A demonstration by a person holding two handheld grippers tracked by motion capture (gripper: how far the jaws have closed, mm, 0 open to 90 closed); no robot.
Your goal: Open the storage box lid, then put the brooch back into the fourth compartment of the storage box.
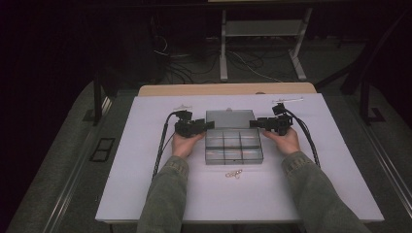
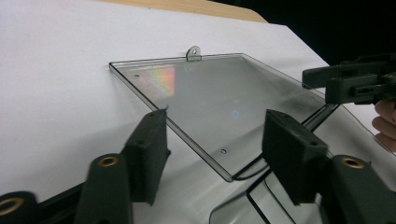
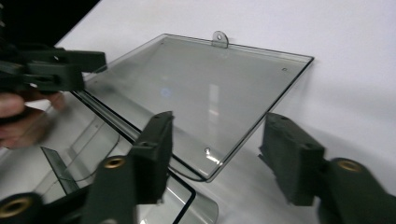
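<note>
On the middle of the white table (image 1: 145,194) sits one clear plastic box with small compartments (image 1: 233,146). Its flat see-through lid (image 2: 219,107) lies open, folded back flat away from the person. One black left gripper (image 2: 212,154) is at the lid's left edge, and one black right gripper (image 3: 215,158) is at its right edge, both equally near. The lid's side edge runs between each gripper's two jaws, but the jaws stand apart and do not pinch it. One small gold-coloured clip thing (image 1: 233,173) lies just in front of the box.
</note>
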